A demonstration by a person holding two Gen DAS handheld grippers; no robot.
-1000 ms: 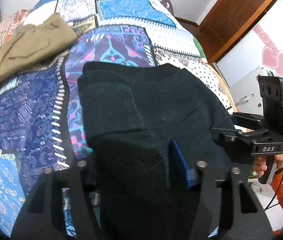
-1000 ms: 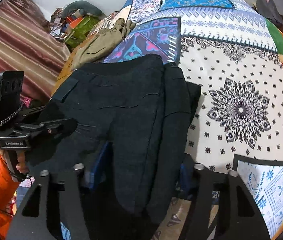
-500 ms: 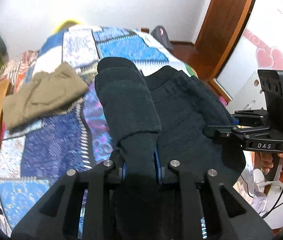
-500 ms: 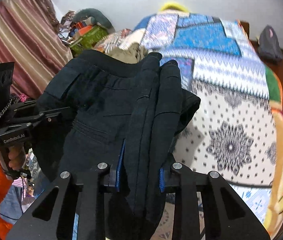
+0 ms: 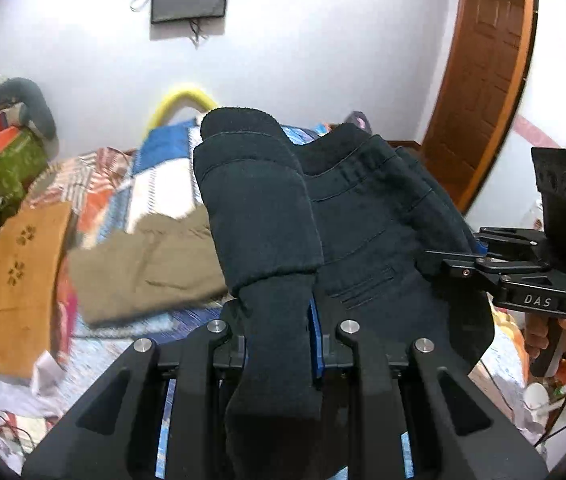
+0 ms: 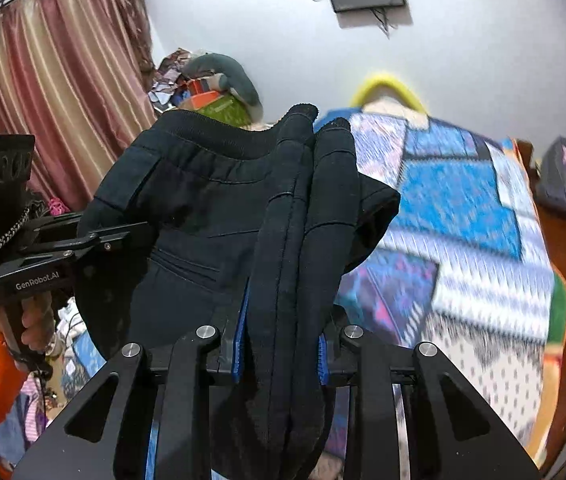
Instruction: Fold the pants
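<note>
Lifted higher off the patchwork bed than a moment before, the thick, soft black pants hung folded, each seamed edge clenched in left gripper and right gripper jaws.

We see black pants; patchwork bedspread at 3 o'clock, blue, white, purple (blurred); khaki garment at 9 o'clock; striped maroon-gold curtain at 10 o'clock.

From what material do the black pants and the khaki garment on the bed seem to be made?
Black pants: probably a thick matte cotton twill or denim; stitched seams and a welt pocket show, and the folds stay bulky. Khaki garment: likely a thinner woven cotton, matte with soft creases, though it is blurred.
</note>
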